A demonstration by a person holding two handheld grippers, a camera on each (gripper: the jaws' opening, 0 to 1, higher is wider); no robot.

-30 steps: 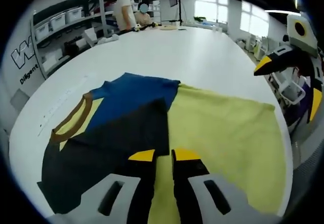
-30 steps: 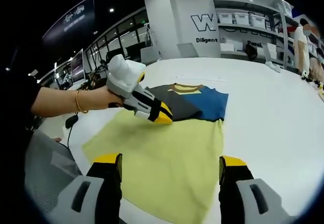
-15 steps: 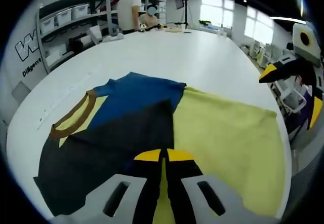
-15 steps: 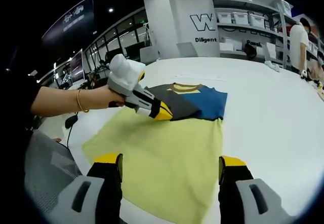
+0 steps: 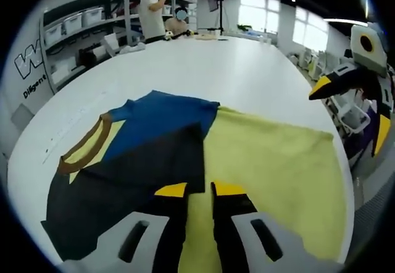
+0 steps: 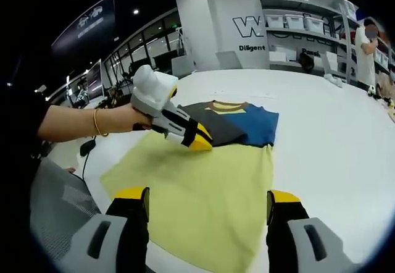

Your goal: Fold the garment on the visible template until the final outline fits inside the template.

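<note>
white table (image 5: 203, 63), folded garment (image 5: 142, 143) on yellow template (image 5: 278, 162), left tool (image 5: 200, 191) slightly parted, right tool (image 6: 207, 202) wide open, both empty

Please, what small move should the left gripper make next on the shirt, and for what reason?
Probably lower the left gripper a little and close it on the dark edge of the garment. Its jaws stand slightly apart just over the line where the dark part meets the yellow part, holding nothing. The right gripper is wide open over the yellow end, free to help.

Shelves (image 5: 71, 29) with bins line the wall behind the table (image 5: 203, 63).
</note>
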